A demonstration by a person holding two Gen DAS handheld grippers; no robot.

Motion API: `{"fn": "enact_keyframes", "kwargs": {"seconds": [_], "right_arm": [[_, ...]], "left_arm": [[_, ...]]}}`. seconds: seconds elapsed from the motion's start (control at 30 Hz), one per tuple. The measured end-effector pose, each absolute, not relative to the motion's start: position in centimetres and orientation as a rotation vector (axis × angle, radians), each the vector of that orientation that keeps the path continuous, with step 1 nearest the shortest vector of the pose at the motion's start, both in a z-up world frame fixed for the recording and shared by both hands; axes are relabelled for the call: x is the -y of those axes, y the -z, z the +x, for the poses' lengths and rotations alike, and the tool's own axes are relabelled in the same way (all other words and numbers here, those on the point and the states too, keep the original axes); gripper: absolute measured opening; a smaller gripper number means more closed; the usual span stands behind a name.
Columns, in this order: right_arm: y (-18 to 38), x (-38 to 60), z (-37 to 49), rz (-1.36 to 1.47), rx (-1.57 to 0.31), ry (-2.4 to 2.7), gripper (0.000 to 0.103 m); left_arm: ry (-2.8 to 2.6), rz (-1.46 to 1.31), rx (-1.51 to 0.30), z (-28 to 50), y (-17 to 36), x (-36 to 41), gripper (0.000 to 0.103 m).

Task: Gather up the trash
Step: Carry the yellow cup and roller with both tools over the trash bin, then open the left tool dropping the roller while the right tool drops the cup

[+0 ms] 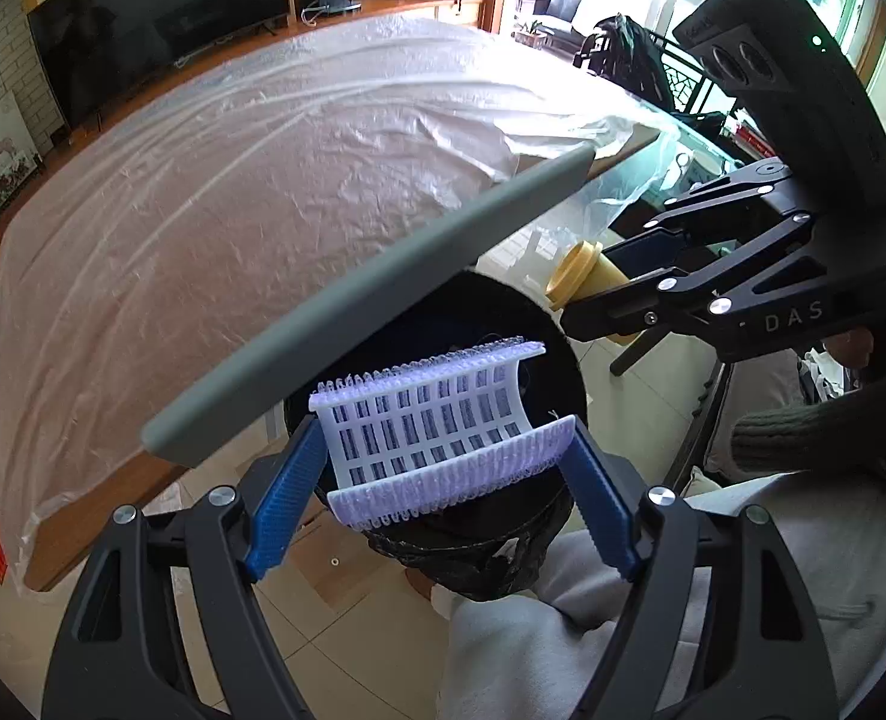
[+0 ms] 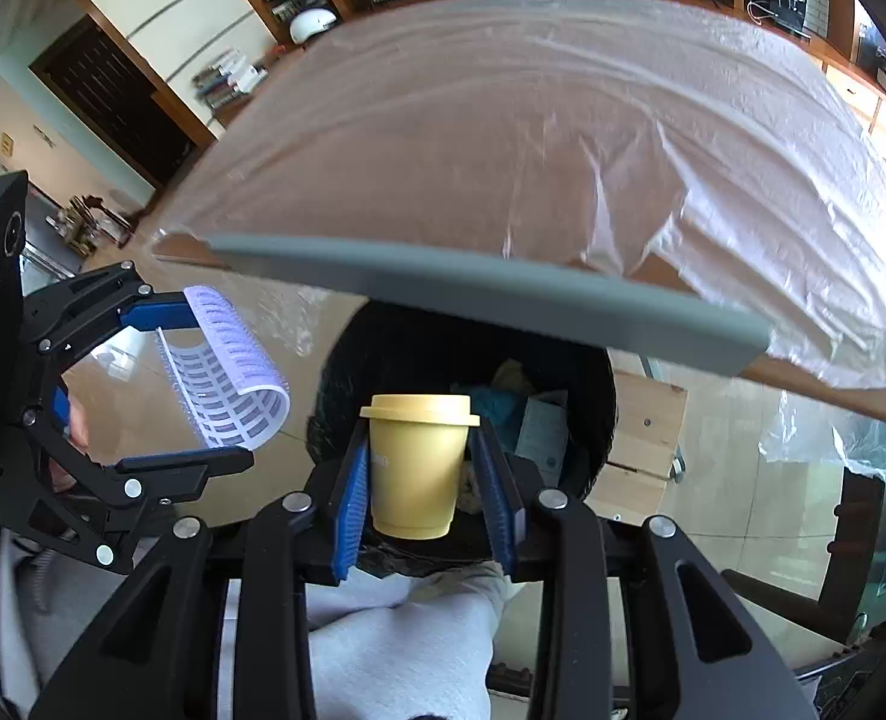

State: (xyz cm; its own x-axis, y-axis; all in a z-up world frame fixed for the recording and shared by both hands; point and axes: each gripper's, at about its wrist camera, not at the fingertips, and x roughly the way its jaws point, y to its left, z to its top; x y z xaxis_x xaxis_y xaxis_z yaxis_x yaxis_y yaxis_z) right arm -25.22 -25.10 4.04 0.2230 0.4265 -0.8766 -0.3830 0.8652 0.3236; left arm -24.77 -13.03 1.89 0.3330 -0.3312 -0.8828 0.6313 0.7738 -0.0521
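We hold two pieces of trash over the black-lined bin (image 2: 335,384) below the table edge (image 2: 503,294). Our left gripper (image 1: 443,474) pinches a curved lilac plastic grid (image 1: 437,420) by its two ends, jaws spread wide around it; it looks light, springy and likely to flex. Our right gripper (image 2: 422,480) is clamped on a yellow lidded cup (image 2: 416,468) at mid-wall, probably light and easily crushed, so gentle pressure suits it.

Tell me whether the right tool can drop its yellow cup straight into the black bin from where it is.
Probably yes: the right tool holds the yellow cup over the black bin, whose mouth lies open below, beyond the table edge.
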Motion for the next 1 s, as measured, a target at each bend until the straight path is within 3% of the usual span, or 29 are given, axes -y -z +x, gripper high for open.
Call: {"fn": "enact_keyframes", "kwargs": {"seconds": [0.27,0.33,0.4,0.5,0.6,0.73,0.93,1.0], "right_arm": [[-1.0,24.7,-24.7,0.017,-1.274,-0.521,0.034],[-0.6,24.7,-24.5,0.012,-1.285,-0.508,0.040],[-0.6,24.8,-24.5,0.018,-1.283,-0.500,0.055],[-0.8,25.2,-24.5,0.015,-1.276,-0.494,0.056],[-1.1,25.8,-24.3,0.029,-1.271,-0.486,0.057],[-1.7,26.2,-24.0,0.032,-1.263,-0.480,0.057],[-6.0,27.9,-23.4,0.077,-1.155,-0.510,0.059],[-8.6,29.2,-22.4,0.070,-1.071,-0.475,0.076]], "left_arm": [[0.597,0.317,-1.126,-23.5,1.1,13.2,0.080],[0.597,0.296,-1.150,-23.1,1.4,13.0,0.080],[0.594,0.281,-1.164,-23.1,1.4,12.8,0.080],[0.591,0.268,-1.170,-23.1,1.4,12.6,0.081],[0.609,0.255,-1.164,-23.1,1.2,12.6,0.089],[0.604,0.255,-1.165,-22.6,1.0,12.7,0.089],[0.640,0.194,-1.077,-22.5,-3.6,11.9,0.089],[0.644,0.167,-1.001,-22.0,-6.4,11.0,0.089]]}}
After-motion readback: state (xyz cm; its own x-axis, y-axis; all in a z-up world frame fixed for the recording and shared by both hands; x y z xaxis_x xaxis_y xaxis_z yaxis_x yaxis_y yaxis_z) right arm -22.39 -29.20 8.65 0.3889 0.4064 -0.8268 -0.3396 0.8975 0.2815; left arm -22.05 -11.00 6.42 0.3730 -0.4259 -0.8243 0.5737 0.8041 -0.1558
